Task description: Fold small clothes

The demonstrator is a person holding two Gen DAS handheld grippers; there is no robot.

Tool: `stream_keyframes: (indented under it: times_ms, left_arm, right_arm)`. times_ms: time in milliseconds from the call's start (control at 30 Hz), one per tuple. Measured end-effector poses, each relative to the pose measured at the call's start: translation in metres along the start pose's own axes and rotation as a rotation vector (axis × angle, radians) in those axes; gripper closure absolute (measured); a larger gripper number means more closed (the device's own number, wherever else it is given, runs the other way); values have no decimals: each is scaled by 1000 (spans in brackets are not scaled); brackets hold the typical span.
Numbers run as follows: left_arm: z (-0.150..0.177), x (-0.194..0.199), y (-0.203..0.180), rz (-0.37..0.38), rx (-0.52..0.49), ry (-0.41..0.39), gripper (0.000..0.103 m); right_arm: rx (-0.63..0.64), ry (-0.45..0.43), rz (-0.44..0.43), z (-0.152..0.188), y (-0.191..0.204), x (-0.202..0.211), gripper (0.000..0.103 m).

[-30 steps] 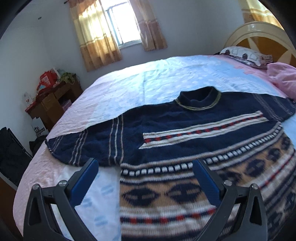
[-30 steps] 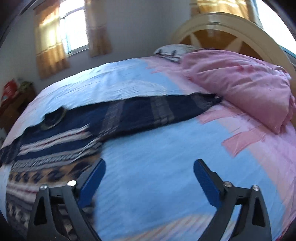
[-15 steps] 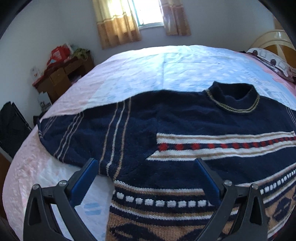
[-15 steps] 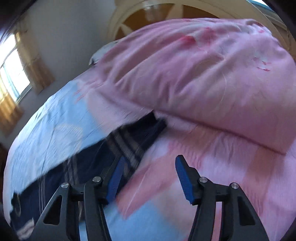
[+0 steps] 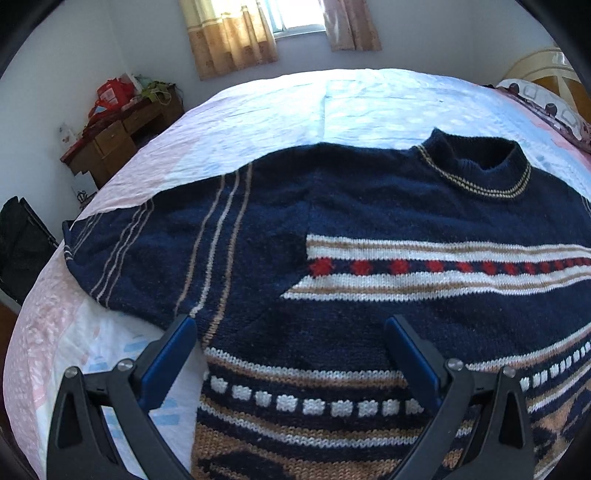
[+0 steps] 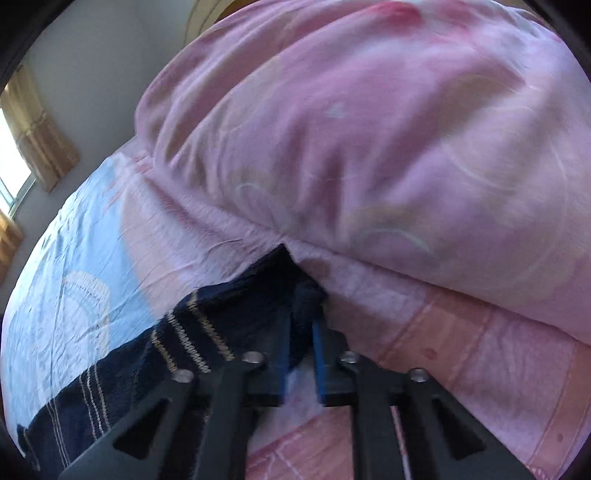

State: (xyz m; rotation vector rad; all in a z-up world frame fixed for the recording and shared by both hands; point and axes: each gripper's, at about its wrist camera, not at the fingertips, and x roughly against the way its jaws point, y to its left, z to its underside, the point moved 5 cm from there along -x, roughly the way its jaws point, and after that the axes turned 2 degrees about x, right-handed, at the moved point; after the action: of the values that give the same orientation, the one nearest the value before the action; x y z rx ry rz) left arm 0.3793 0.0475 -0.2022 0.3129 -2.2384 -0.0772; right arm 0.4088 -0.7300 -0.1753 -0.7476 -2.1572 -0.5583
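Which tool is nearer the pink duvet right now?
Right. The right tool is shut on the sweater's cuff beside the pink duvet; the left tool hangs open over the sweater's other armpit.

Sweater point(image 5: 369, 229) spread flat on the bed point(image 5: 332, 107), collar toward the far side, one sleeve reaching left, desk point(image 5: 110, 144) beyond the bed's left edge, window point(image 5: 299, 14) behind, pillow point(image 5: 546, 107) far right, quilt point(image 6: 388, 147) heaped just behind the other sleeve's cuff point(image 6: 291, 280).

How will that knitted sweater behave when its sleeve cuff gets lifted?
Probably floppy: the sweater lies limp on the bed, and its cuff bunches between the right tongs. The chunky knit looks fairly heavy, so it should sag and drag rather than slide.
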Motion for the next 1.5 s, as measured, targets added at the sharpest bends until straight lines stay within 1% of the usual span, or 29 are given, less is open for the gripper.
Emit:
stream_keyframes:
  times_ms: [133,200,300,367,433,533,667,833,933,1033,1133,1167,1200,1267,1300,1367,1400,1500]
  left_arm:
    - [-2,8,2,23,14,-14,0]
    - [-4,14,3,64,25,-17,0]
    - [-6,21,4,125,48,-10,0]
    - [-6,27,5,155,62,-17,0]
    - [-7,33,9,156,81,-35,0]
    - [-6,40,13,168,96,-52,0]
    - [-1,44,15,195,91,-50,0]
    - [4,48,16,214,81,-52,0]
    - [5,49,15,211,69,-50,0]
    - [4,52,13,213,56,-42,0]
    - [-2,59,5,226,39,-51,0]
    - [-4,62,2,231,32,-54,0]
    - [-7,65,-5,244,22,-55,0]
    - [-12,70,-18,280,5,-48,0]
    - [-14,73,-26,295,-5,-46,0]
    - [-17,77,-40,316,-25,-48,0]
    - [-20,80,-53,340,-41,-54,1]
    - [-28,84,-89,387,-77,-50,5]
  right_arm:
    - [95,-63,-24,-1,28,30,96]
    - [158,-91,-60,2,51,53,96]
    - [277,-141,-106,12,97,90,96]
    - [362,-171,-142,26,132,117,96]
    - [428,-189,-168,37,163,132,96]
    - [525,-186,-222,67,214,153,96]
    - [661,-173,-300,120,283,176,96]
    - [780,-128,-394,196,353,182,96]
    - [835,-98,-438,238,380,180,96]
    - [882,-57,-472,273,396,171,96]
    - [896,-19,-492,296,399,156,93]
    - [891,5,-497,299,397,152,89]
    - [883,28,-520,301,396,150,83]
    - [861,55,-593,301,384,156,51]
    - [851,49,-617,300,376,161,47]
    - [824,10,-658,288,355,174,47]
    - [808,-19,-665,280,342,178,47]
    - [737,-120,-626,251,302,182,47]
